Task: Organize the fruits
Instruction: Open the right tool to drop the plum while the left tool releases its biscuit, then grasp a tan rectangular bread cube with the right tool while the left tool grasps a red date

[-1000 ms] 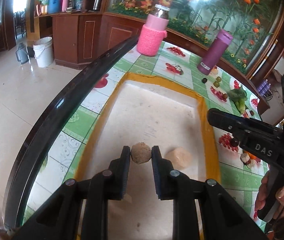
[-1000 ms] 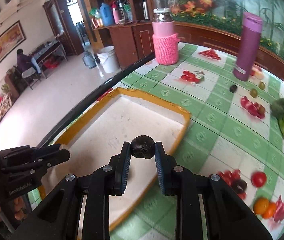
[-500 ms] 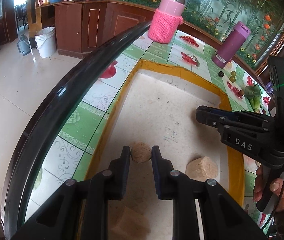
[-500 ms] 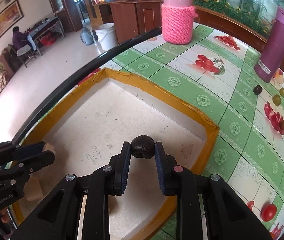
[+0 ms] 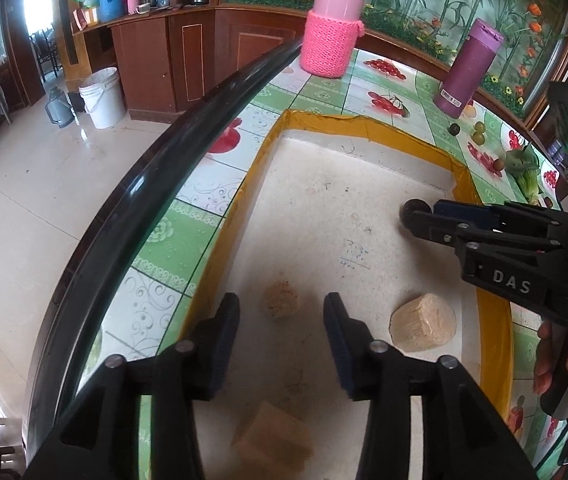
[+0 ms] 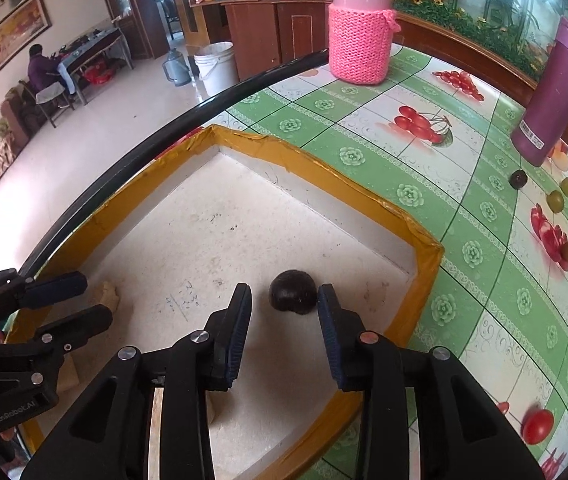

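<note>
A rough tan round fruit (image 5: 280, 300) lies on the white floor of the yellow-rimmed tray (image 5: 364, 128). My left gripper (image 5: 282, 318) straddles it, jaws opening, with a gap on both sides. In the right wrist view a dark round fruit (image 6: 293, 297) rests on the tray (image 6: 324, 168) floor between the pads of my right gripper (image 6: 284, 312). Its jaws are also opening: the left pad stands clear, the right pad sits right beside the fruit. The left gripper (image 6: 70, 300) shows at that view's left edge.
Two tan blocks (image 5: 424, 328) (image 5: 272, 444) lie in the tray. On the green fruit-print tablecloth stand a pink knit-covered jar (image 6: 360, 40) and a purple bottle (image 6: 552, 100). Small loose fruits (image 6: 519, 179) and a green vegetable (image 5: 524, 172) lie beyond. The table's black edge (image 5: 164, 160) runs left.
Both grippers sank into the tray with their fruits, then their jaws parted. The tan fruit and the dark fruit now lie on the tray floor.
</note>
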`<act>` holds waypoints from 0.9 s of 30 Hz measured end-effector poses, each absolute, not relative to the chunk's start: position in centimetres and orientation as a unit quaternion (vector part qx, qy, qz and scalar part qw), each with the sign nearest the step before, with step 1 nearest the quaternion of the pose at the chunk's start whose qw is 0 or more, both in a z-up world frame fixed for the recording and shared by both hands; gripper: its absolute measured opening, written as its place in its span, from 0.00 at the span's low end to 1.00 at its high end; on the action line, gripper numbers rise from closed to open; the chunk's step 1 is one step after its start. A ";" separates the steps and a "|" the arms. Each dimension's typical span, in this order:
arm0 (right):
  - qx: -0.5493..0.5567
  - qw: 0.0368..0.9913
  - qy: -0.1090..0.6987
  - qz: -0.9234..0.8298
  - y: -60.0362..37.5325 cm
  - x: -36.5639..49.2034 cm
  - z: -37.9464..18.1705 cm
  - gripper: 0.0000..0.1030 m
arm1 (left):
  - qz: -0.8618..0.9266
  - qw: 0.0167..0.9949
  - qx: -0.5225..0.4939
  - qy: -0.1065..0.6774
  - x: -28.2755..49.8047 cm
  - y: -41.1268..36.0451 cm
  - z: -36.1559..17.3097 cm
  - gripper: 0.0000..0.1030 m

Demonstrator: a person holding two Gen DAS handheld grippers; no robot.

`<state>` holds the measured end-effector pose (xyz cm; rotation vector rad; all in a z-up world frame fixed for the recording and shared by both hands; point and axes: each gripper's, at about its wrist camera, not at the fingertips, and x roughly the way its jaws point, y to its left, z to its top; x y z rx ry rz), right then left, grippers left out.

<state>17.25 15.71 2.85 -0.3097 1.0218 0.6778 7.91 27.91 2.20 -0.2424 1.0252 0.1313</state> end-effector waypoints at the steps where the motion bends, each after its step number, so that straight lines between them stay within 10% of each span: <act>1: -0.142 0.808 0.476 0.317 15.5 16.9 3.1 0.32 | 0.063 0.863 -0.117 0.488 7.6 27.9 2.4 0.49; 8: -0.135 0.827 0.446 0.315 13.1 13.7 5.8 0.35 | 0.079 0.876 -0.102 0.465 5.1 26.9 4.4 0.75; 14: -0.091 0.843 0.437 0.299 9.0 10.9 7.2 0.64 | 0.084 0.889 -0.080 0.443 2.8 25.5 6.3 0.88; 27: 0.005 0.860 0.472 0.192 -5.5 4.7 4.3 0.69 | 0.011 0.896 -0.062 0.440 1.4 17.7 7.8 0.95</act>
